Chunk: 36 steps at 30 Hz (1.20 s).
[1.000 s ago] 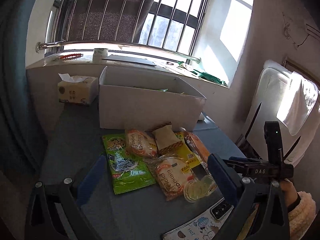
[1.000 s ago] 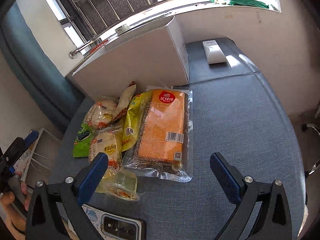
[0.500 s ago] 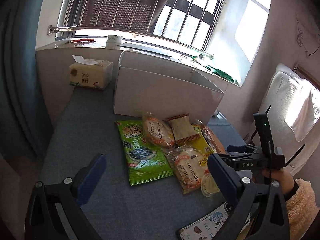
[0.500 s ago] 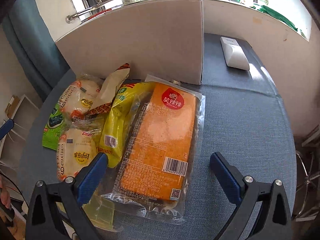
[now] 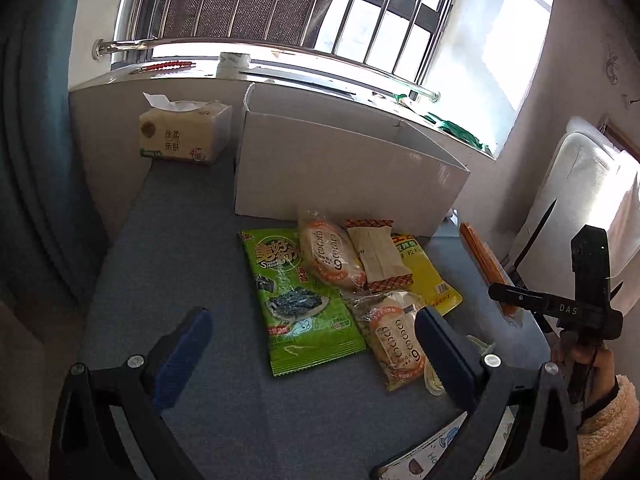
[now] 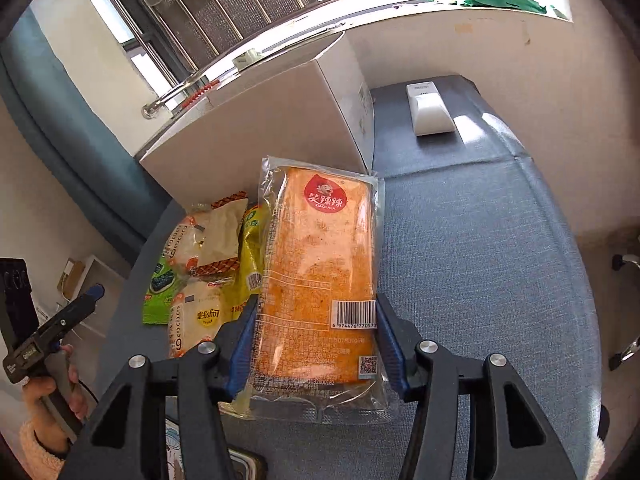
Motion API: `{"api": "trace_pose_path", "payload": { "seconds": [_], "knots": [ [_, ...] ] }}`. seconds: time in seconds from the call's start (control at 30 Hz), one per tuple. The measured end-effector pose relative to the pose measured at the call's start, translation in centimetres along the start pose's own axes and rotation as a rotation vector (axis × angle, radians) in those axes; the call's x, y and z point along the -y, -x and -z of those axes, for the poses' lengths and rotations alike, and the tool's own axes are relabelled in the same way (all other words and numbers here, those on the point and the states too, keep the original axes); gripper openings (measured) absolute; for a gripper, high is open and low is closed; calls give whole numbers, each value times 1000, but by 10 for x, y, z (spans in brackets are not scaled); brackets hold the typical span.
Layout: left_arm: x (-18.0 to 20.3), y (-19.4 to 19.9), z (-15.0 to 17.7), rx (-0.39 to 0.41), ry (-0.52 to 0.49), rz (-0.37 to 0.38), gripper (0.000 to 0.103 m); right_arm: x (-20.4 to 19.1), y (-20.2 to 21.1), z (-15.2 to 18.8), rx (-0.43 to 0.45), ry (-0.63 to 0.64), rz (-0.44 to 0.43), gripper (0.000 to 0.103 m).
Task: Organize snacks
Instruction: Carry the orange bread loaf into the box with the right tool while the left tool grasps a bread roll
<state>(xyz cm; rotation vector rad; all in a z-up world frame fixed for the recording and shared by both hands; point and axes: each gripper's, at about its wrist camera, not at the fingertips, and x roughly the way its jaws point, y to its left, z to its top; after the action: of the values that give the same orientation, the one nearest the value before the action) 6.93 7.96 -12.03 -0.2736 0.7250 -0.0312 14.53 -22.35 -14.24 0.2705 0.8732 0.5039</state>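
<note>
Orange snack pack (image 6: 320, 276) points lengthwise away, toward white box (image 6: 256, 128).

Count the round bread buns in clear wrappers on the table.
2. One bun lies near the white box, overlapping the green seaweed packet. The other bun lies nearer, beside that packet. More may hide underneath.

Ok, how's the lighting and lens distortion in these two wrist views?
Left wrist: window blown out, white cardboard box front shaded, black corners. Right wrist: sunlit sill glares, window rail bows, orange snack pack stays sharp.
</note>
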Motion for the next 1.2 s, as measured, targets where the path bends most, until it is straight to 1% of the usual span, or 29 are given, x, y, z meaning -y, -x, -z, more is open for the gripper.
{"api": "trace_pose_path", "payload": {
  "seconds": [0.07, 0.13, 0.3, 0.4, 0.47, 0.53, 0.57, 0.6, 0.63, 0.67, 0.7, 0.73, 0.77, 0.83, 0.87, 0.9, 0.93, 0.97, 1.03, 1.1, 1.13, 1.2],
  "knots": [
    [7, -13, -10, -24, -59, -34, 103, 3, 16, 4, 43, -38, -16, 58],
    [17, -29, -20, -43, -128, -74, 103, -1, 29, 7, 74, -47, -17, 58],
    [28, -82, -43, -123, -273, -131, 103, -8, 44, 13, 95, -47, -23, 59],
    [28, -112, -49, -192, -307, -143, 102, -4, 40, 14, 86, -55, -27, 59],
    [27, -126, -50, -226, -304, -129, 101, -1, 38, 14, 85, -71, -29, 59],
    [28, -132, -52, -237, -287, -63, 90, 3, 37, 15, 84, -82, -35, 59],
    [30, -134, -54, -237, -278, -18, 71, 3, 36, 15, 82, -84, -34, 59],
    [33, -133, -55, -224, -284, -14, 63, 3, 35, 14, 78, -82, -30, 59],
    [36, -131, -58, -213, -290, -23, 58, 3, 35, 15, 76, -79, -25, 59],
    [38, -127, -60, -201, -289, -17, 48, 3, 35, 15, 75, -77, -22, 59],
    [39, -120, -62, -176, -284, -2, 36, 2, 34, 15, 73, -76, -21, 59],
    [38, -111, -65, -150, -272, 23, 31, 2, 35, 15, 73, -75, -23, 60],
    [37, -104, -68, -132, -260, 34, 23, 1, 35, 15, 74, -74, -24, 60],
    [37, -90, -68, -101, -266, 39, 20, 1, 35, 15, 76, -74, -28, 60],
    [36, -83, -69, -90, -266, 69, 17, 1, 34, 15, 77, -77, -31, 60],
    [37, -76, -68, -74, -275, 64, 17, 0, 33, 14, 75, -77, -36, 60],
    [37, -67, -68, -48, -288, 36, 17, -2, 33, 14, 74, -72, -41, 60],
    [38, -58, -67, -25, -288, 31, 17, -4, 33, 13, 76, -65, -40, 60],
    [35, -39, -72, 23, -267, 45, 17, -8, 32, 11, 77, -51, -34, 60],
    [33, -20, -78, 69, -253, 39, 17, -13, 33, 8, 83, -43, -38, 60],
    [32, -12, -83, 91, -245, 52, 17, -15, 33, 6, 87, -40, -43, 60],
    [31, 2, -93, 147, -240, 40, 17, -23, 34, -2, 103, -22, -50, 60]
  ]
}}
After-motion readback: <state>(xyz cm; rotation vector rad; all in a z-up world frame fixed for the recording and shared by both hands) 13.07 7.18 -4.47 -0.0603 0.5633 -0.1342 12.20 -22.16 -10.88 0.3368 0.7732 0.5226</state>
